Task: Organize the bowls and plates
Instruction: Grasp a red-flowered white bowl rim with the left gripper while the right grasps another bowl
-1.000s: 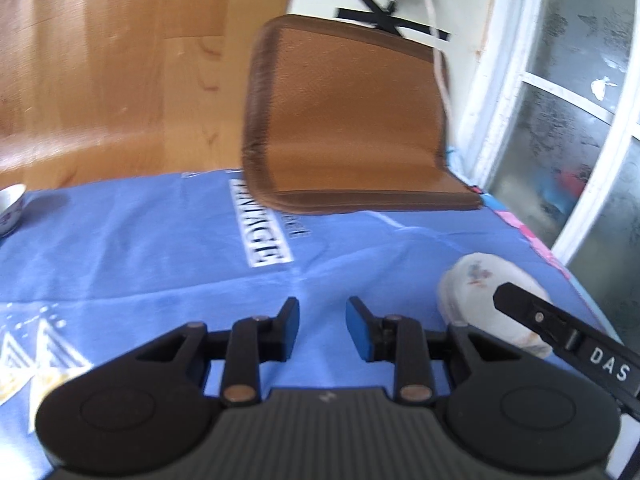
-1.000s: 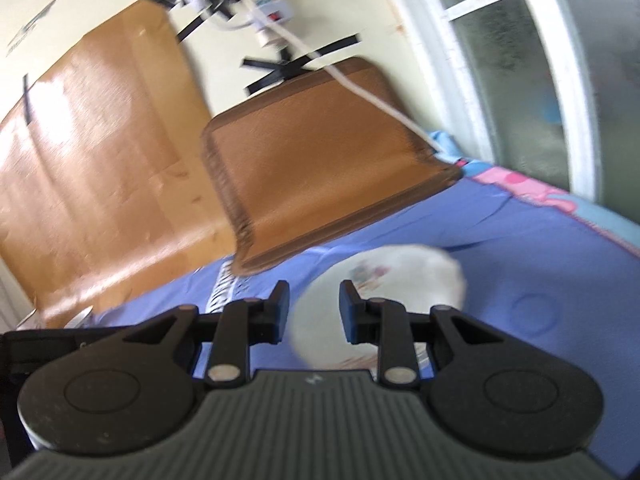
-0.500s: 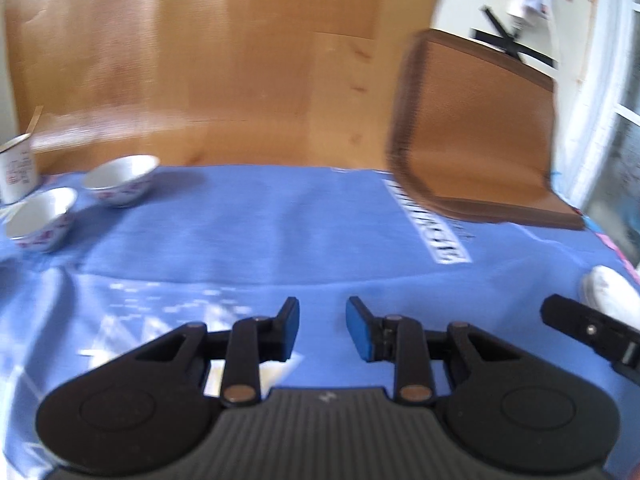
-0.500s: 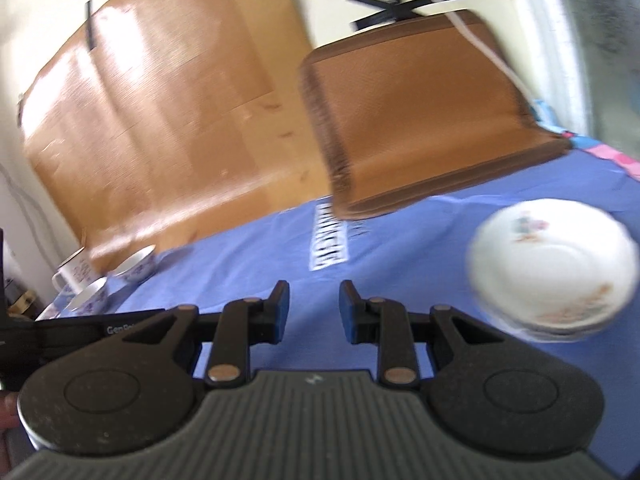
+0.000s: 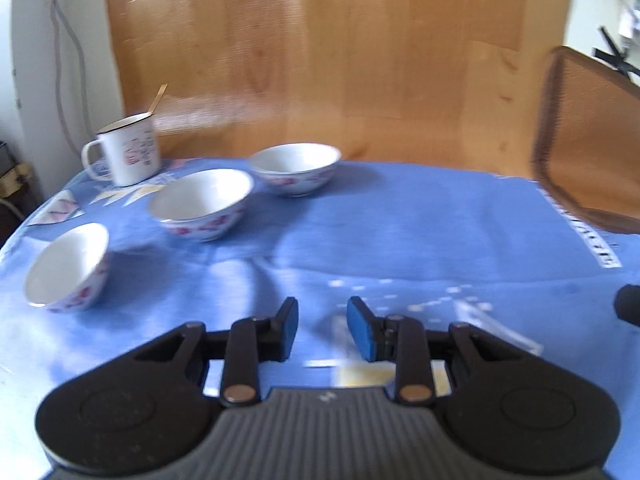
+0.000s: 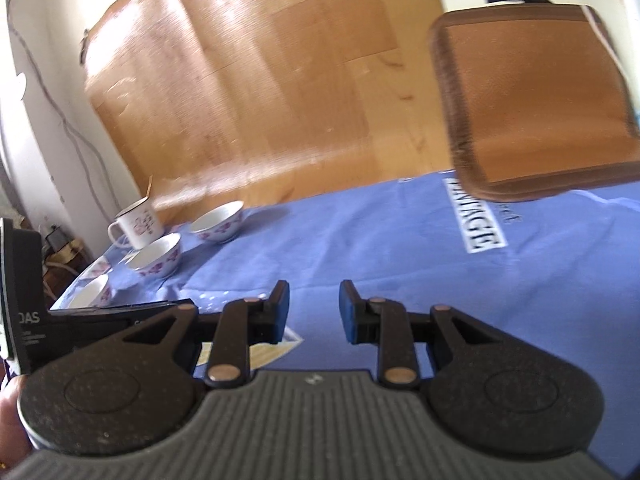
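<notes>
The bench (image 5: pixel 420 220), under a blue cloth, carried everything, and the mug (image 5: pixel 128 150) at its far left corner served as the marker. A brown mat (image 6: pixel 532 108) leaned at the far right, well apart from the mug.

Three bowls stood in a loose line by the mug: the far bowl (image 5: pixel 296 168) to its right, the middle bowl (image 5: pixel 202 204) just in front of it, the near bowl (image 5: pixel 68 266) nearer still, at the left edge. No plate showed in either view.

The left tongs (image 5: pixel 322 328) hung over bare cloth, right of and nearer than the bowls, jaws a little apart with nothing between them. The right tongs (image 6: pixel 314 308) were further right, likewise slightly apart and empty.

The risks, as I judged them: that narrow gap would probably not take a bowl's rim unless widened first, so a push could slide a bowl. The near bowl sat tilted close to the edge and might be knocked off. The mug, with a stick in it, stood near the middle bowl and could be tipped by a careless sweep. Glazed rims may slip from a thin pinch.
</notes>
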A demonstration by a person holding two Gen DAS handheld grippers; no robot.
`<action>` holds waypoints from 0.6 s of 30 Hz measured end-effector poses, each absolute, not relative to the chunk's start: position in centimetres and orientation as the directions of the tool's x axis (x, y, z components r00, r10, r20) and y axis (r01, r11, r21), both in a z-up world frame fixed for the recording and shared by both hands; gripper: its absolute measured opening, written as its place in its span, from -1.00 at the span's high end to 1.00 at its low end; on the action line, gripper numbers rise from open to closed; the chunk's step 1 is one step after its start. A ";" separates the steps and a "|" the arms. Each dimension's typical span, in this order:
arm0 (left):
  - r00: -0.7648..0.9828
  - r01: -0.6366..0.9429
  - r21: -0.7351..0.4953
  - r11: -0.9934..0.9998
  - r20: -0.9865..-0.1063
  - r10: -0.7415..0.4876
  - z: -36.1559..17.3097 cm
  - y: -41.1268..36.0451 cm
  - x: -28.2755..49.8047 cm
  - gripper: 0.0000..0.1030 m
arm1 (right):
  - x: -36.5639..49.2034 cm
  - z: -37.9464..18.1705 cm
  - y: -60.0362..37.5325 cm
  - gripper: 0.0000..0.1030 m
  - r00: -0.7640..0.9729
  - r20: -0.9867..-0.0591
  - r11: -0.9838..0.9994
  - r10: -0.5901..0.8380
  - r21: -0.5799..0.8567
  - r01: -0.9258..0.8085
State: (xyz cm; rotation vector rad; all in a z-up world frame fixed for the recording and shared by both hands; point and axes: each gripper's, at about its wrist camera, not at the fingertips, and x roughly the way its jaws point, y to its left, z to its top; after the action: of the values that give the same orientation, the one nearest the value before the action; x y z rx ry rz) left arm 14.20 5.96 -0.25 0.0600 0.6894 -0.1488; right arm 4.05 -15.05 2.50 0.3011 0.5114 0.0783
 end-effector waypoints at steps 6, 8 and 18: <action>0.781 0.102 0.003 0.995 -0.619 -0.078 -0.6 8.9 14.9 0.44 | 5.9 2.2 -12.7 0.40 0.846 -0.496 0.954 0.198 0.296 -0.050; 0.792 0.074 -0.009 0.997 -0.608 -0.064 -0.7 10.0 15.1 0.43 | 6.7 2.3 -11.9 0.40 0.837 -0.503 0.954 0.216 0.292 -0.071; 0.842 -0.077 -0.193 0.978 -0.538 -0.040 -1.2 14.2 14.8 0.42 | 12.9 2.9 -7.5 0.40 0.769 -0.548 0.932 0.329 0.318 -0.172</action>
State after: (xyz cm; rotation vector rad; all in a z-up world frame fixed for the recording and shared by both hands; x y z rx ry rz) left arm 14.75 14.24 -1.24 -0.2112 0.5710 0.0195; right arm 12.92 -7.52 2.88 0.2573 0.6384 0.2745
